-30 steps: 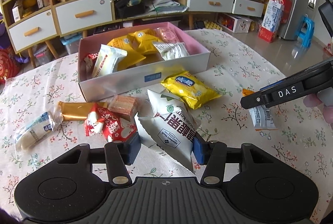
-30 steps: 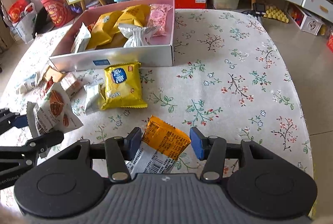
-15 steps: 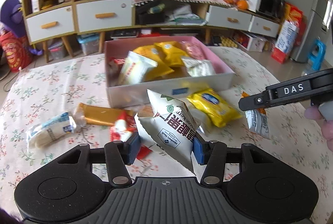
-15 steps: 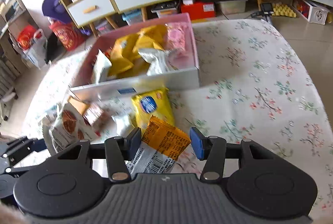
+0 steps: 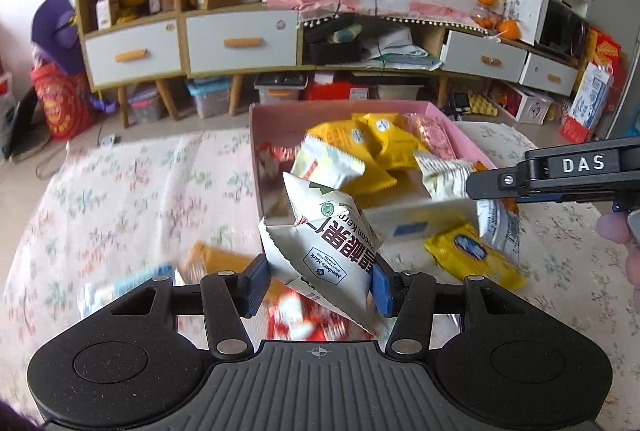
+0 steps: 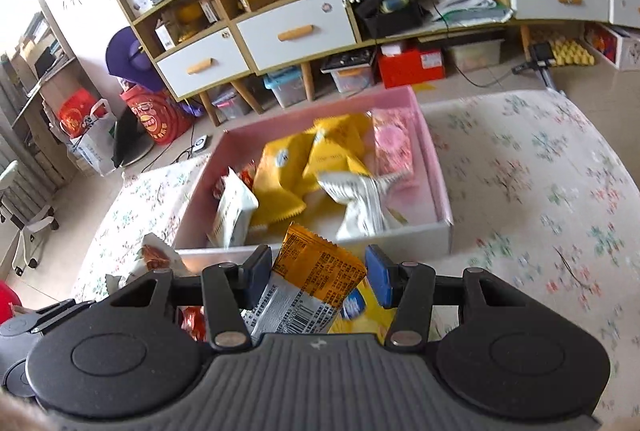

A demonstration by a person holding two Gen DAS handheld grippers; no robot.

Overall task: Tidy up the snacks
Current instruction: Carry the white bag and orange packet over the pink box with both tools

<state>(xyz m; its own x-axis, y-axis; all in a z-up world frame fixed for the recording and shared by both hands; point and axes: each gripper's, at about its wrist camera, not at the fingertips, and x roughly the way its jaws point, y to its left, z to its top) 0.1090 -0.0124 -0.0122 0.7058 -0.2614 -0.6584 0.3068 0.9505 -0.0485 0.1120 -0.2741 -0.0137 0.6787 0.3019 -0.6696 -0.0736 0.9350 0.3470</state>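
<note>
My left gripper [image 5: 318, 281] is shut on a white pecan snack bag [image 5: 328, 243] and holds it above the table, in front of the pink box [image 5: 256, 151]. My right gripper [image 6: 318, 273] is shut on an orange and silver snack packet [image 6: 316, 283], held just in front of the pink box's near wall [image 6: 400, 245]. The right gripper also shows in the left wrist view [image 5: 496, 187] at the box's right corner. The box holds several yellow [image 6: 288, 171], white [image 6: 360, 203] and pink [image 6: 392, 143] packets.
On the flowered tablecloth [image 5: 120, 183] lie a yellow packet [image 5: 468, 259], a gold bar [image 5: 216, 263], red packets [image 5: 308, 323] and a blue-white packet [image 5: 132, 283]. Shelves and drawers [image 5: 240, 43] stand behind the table. The table's right edge [image 6: 624, 191] drops to the floor.
Both grippers have lifted their packets off the table and moved toward the pink box. The box now looks nearer in both views.
</note>
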